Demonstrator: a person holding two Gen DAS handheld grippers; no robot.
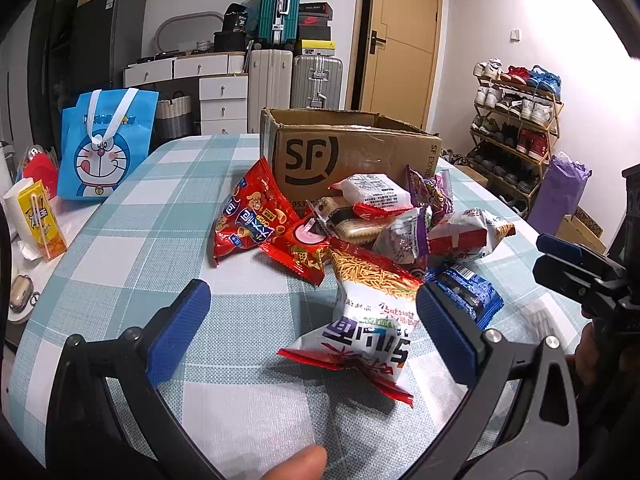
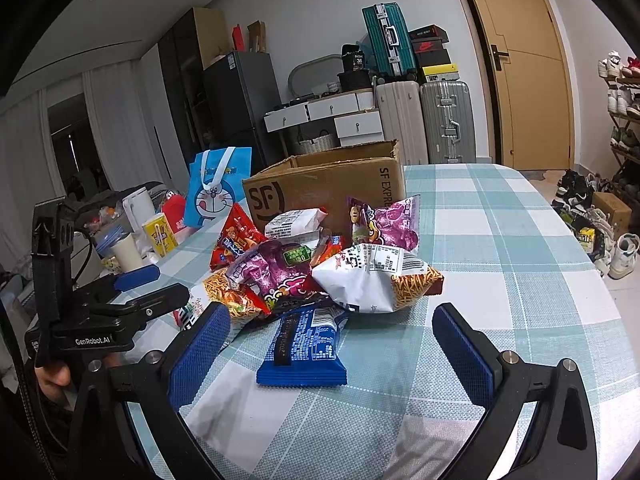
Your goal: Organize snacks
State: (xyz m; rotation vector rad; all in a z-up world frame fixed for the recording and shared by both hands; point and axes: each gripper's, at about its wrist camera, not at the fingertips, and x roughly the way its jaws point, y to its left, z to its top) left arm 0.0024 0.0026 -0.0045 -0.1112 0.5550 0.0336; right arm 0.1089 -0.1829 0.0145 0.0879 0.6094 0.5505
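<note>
A pile of snack packets lies on the checked tablecloth [image 1: 132, 248] in front of an open SF cardboard box [image 1: 344, 152] [image 2: 332, 188]. My left gripper [image 1: 312, 328] is open, its blue pads either side of a white and red noodle-snack bag [image 1: 368, 320] without touching it. My right gripper [image 2: 336, 348] is open too, straddling a blue biscuit packet [image 2: 308, 344] [image 1: 468, 292]. Behind lie a red chip bag [image 1: 248, 216], purple bags [image 2: 384, 220] and a second white noodle bag [image 2: 372, 276]. The right gripper shows at the left wrist view's right edge [image 1: 568, 256].
A blue cartoon tote bag [image 1: 104, 144] [image 2: 218, 188] stands at the table's far left, with a yellow drink carton [image 1: 40, 220], cups and a kettle [image 2: 138, 208] beside it. Suitcases [image 1: 292, 76], drawers and a shoe rack [image 1: 516, 120] stand beyond the table.
</note>
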